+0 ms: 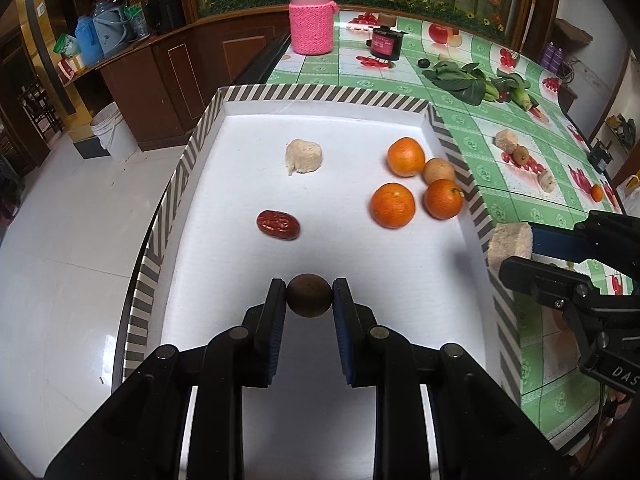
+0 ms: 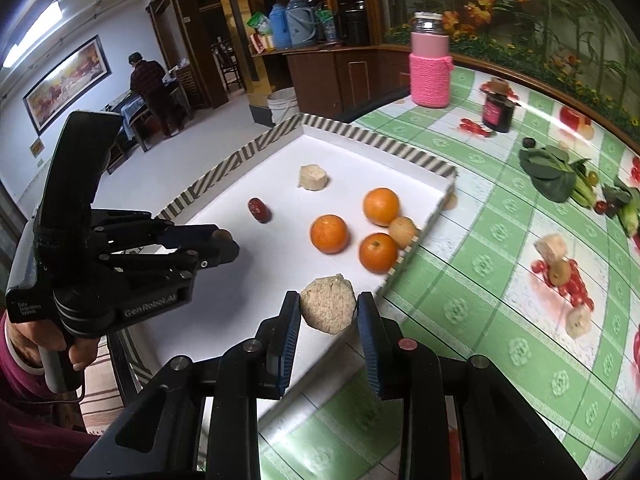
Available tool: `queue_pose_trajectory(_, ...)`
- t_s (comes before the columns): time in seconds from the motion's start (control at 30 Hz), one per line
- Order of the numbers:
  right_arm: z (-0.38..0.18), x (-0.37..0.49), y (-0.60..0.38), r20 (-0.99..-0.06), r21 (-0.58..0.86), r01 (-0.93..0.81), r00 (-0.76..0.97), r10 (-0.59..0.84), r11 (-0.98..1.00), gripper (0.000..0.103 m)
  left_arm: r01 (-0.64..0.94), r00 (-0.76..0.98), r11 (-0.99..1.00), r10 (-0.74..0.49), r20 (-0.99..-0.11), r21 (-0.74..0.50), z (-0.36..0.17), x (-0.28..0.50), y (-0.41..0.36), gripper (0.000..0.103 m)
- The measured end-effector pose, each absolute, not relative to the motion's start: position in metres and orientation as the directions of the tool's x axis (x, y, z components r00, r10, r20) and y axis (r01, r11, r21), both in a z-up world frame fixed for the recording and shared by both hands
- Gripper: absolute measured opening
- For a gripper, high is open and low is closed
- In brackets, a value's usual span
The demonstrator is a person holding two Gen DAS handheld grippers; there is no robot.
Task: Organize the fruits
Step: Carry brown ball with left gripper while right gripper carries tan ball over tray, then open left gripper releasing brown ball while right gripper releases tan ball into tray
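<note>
A white tray with a striped rim (image 1: 320, 93) (image 2: 360, 134) holds three oranges (image 1: 392, 205) (image 2: 329, 233), a tan round fruit (image 1: 439, 171) (image 2: 402, 231), a red date (image 1: 278, 225) (image 2: 259, 210) and a beige spongy chunk (image 1: 303, 156) (image 2: 313, 177). My left gripper (image 1: 309, 297) (image 2: 226, 242) is shut on a small dark brown round fruit (image 1: 309, 295) (image 2: 221, 235) over the tray's near part. My right gripper (image 2: 328, 312) (image 1: 516, 254) is shut on a second beige chunk (image 2: 328, 304) (image 1: 511, 245) just above the tray's right rim.
The green checked tablecloth (image 2: 500, 236) carries a pink knitted bottle (image 1: 311, 20) (image 2: 430, 66), a dark jar (image 1: 385, 43) (image 2: 498, 111), leafy greens (image 1: 464, 78) (image 2: 554, 172) and loose pieces (image 2: 552, 248). A person (image 2: 150, 88) stands far back. A white bucket (image 1: 112, 130) is on the floor.
</note>
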State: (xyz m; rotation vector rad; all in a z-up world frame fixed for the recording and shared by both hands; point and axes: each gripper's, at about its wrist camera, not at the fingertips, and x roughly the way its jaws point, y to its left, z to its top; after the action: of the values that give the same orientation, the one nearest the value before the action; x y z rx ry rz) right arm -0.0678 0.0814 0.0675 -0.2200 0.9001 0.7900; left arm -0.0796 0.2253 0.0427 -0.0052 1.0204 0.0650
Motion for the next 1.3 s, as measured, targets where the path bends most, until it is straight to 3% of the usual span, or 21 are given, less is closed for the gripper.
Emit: queue_pose_trajectory(1.3,0.029,-0.042,0.133,-0.835,0.110,-0.742,0.291,0.466,0.661,0.031,-0.094,0.490,0.995,0.066,-0.869,0.023,0.028,-0.058,0.243,0.021)
